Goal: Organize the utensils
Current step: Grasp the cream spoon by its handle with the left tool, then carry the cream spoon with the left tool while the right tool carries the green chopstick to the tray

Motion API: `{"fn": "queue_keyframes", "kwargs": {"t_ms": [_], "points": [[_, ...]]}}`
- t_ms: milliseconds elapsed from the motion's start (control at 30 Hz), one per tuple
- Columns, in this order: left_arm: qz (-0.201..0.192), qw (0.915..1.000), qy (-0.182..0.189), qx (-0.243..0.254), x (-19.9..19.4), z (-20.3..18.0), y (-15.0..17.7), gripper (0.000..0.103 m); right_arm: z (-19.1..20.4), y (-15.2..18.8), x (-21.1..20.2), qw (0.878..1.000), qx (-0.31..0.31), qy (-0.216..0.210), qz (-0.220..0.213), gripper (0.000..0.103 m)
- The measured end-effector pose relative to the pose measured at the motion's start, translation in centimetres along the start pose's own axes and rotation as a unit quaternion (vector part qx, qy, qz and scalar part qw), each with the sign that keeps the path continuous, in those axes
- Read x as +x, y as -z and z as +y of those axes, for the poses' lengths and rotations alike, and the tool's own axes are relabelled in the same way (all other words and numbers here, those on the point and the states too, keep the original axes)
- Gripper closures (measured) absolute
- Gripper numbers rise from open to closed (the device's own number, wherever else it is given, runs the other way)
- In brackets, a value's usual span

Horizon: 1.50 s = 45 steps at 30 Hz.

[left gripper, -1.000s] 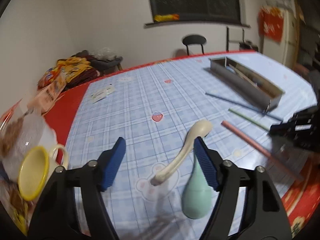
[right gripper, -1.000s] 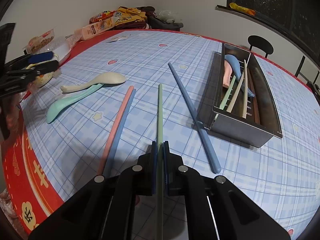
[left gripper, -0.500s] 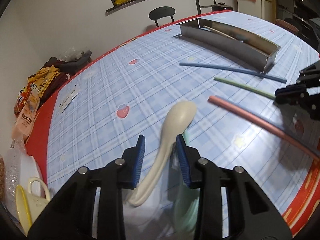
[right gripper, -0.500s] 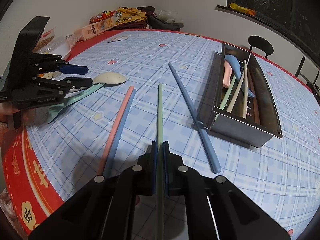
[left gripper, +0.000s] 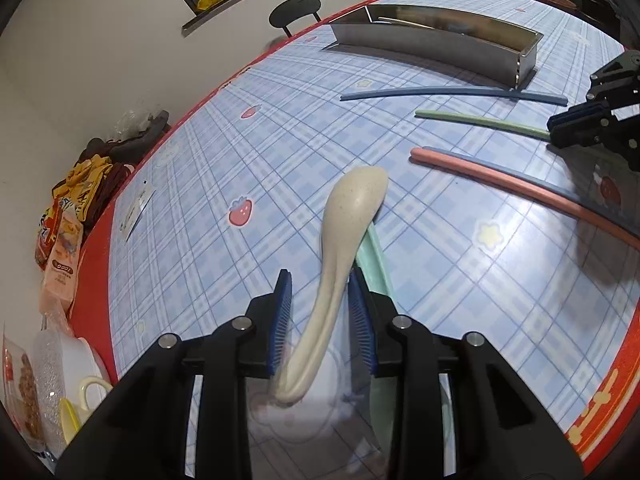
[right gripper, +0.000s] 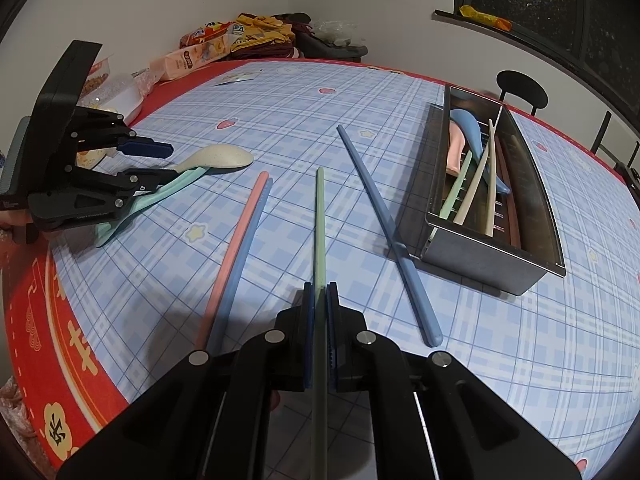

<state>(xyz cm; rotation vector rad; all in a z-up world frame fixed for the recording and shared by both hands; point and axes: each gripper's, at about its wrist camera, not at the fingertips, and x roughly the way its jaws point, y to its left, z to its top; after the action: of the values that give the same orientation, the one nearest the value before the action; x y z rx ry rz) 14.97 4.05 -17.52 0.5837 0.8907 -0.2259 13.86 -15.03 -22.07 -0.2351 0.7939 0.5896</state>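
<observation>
My left gripper (left gripper: 320, 286) straddles the handle of a cream spoon (left gripper: 344, 224) lying on the blue checked tablecloth; its jaws are narrowed but still apart from the handle. A mint spoon (left gripper: 374, 256) lies under and beside it. The cream spoon (right gripper: 218, 158) and left gripper (right gripper: 160, 164) also show in the right wrist view. My right gripper (right gripper: 319, 300) is shut on a green chopstick (right gripper: 320, 220) resting on the table. A pink chopstick (right gripper: 240, 240), a blue chopstick (right gripper: 384, 224) and another blue one beside the pink lie loose.
A steel utensil tray (right gripper: 484, 252) at the right holds spoons and chopsticks. Snack bags and clothes (right gripper: 240, 38) sit at the far table edge. A white bowl and yellow cup (left gripper: 76, 396) stand near the left gripper. A black chair (right gripper: 520, 92) stands beyond the table.
My left gripper moved down and forward over the cream spoon and narrowed its jaws around the handle. My right gripper stayed still, shut on the green chopstick.
</observation>
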Motion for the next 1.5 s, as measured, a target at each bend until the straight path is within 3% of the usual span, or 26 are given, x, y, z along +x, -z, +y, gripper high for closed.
{"fn": "queue_keyframes", "kwargs": {"t_ms": [367,467,500,600,733,1200,1333,1500], "points": [[-0.007,0.9997,0.024,0.005,0.7,-0.1,-0.9,0.085,0.0,0.0,0.0,1.0,0.001,-0.001,0.0,0.097],[-0.006,0.9998,0.01,-0.014,1.0,0.5,-0.7,0.092,-0.1,0.0,0.0,1.0,0.001,-0.001,0.0,0.097],[-0.009,0.999,0.022,-0.037,1.1,1.2,-0.6,0.092,-0.1,0.0,0.0,1.0,0.001,-0.001,0.0,0.097],[-0.013,0.9929,0.064,-0.099,1.2,3.1,0.1,0.092,-0.1,0.0,0.0,1.0,0.003,-0.003,0.0,0.097],[-0.017,0.9862,0.083,-0.142,1.1,4.0,1.0,0.091,-0.1,0.0,0.0,1.0,0.003,-0.002,0.0,0.097],[-0.023,0.9718,0.095,-0.214,0.6,4.6,2.9,0.091,1.2,-0.1,0.2,0.999,-0.03,0.041,0.0,0.097],[-0.019,0.9627,0.108,-0.247,0.5,5.4,3.4,0.092,0.4,-0.1,0.0,0.999,-0.012,0.029,-0.003,0.097],[-0.047,0.9485,0.124,-0.288,-1.6,6.2,4.1,0.092,-1.7,0.3,-1.6,0.998,0.035,-0.024,-0.046,0.097]]}}
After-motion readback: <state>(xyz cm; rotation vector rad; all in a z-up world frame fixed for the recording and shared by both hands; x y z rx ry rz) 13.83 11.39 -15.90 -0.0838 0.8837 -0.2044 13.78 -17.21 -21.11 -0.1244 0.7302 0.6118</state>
